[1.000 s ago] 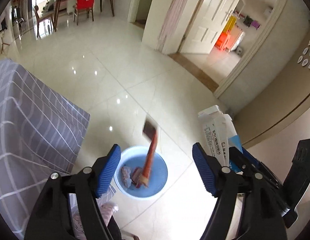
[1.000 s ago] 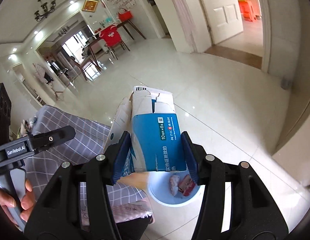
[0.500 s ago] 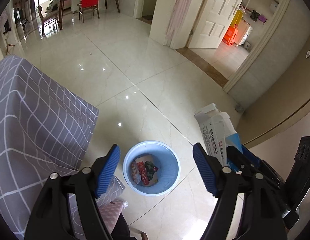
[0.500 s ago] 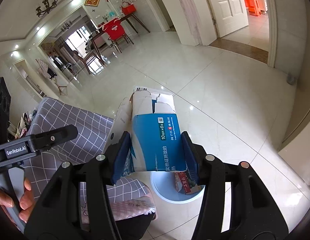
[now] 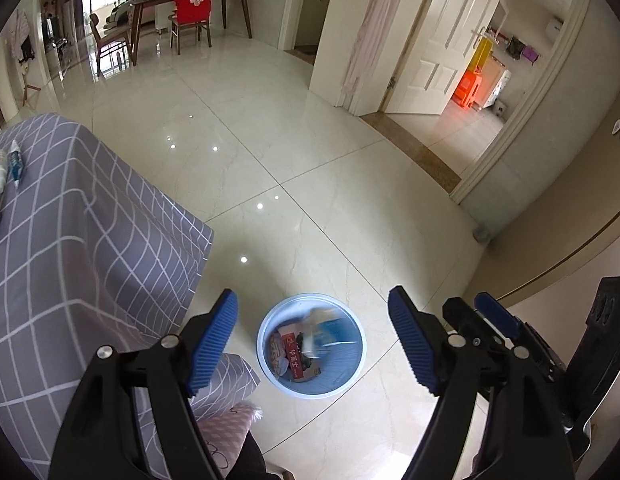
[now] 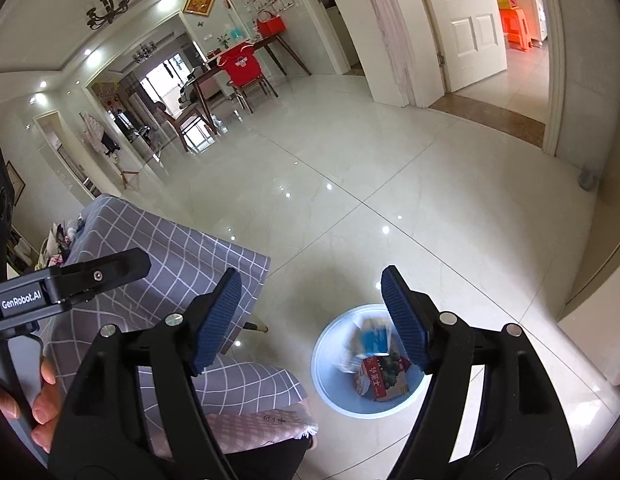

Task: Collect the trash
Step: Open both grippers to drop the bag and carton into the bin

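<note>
The right gripper [image 6: 310, 320] had just been opening its jaws and nothing was between them, the left gripper [image 5: 311, 340] was wide apart and empty too, both pointed down at a slant, and a hand [image 6: 28, 404] gripped the left gripper's handle.

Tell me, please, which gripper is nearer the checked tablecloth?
Left. The left gripper hangs at the tablecloth edge; the right gripper, jaws just opened and empty, is farther out over the blue bin.
</note>
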`<act>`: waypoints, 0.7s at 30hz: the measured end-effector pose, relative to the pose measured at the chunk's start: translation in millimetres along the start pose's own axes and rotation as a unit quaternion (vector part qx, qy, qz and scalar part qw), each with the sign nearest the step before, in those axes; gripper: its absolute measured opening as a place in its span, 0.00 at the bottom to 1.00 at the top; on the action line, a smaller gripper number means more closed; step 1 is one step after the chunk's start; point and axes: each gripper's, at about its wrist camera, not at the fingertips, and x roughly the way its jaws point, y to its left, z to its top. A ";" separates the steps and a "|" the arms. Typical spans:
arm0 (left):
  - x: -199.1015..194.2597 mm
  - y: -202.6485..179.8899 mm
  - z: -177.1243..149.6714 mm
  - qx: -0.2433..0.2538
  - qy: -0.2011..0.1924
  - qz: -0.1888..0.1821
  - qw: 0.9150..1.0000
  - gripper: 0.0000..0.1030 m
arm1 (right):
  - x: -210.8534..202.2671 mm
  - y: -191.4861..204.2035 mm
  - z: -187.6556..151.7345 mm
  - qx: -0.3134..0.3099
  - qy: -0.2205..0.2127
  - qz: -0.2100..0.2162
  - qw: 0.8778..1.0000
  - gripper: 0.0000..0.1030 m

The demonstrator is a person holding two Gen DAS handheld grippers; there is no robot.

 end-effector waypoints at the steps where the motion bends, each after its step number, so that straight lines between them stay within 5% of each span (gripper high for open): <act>1: -4.2 1.7 0.0 -0.002 -0.003 -0.002 1.000 0.74 | -3.1 3.5 1.1 -0.003 -0.002 0.001 1.000 0.70; 11: -62.3 31.0 -8.0 -0.007 -0.042 0.004 0.999 0.75 | -34.6 62.4 7.5 -0.050 -0.026 0.026 0.998 0.70; 21: -154.8 148.1 -36.2 -0.063 -0.102 0.109 0.987 0.75 | -29.5 195.1 -5.2 -0.145 -0.007 0.098 0.985 0.70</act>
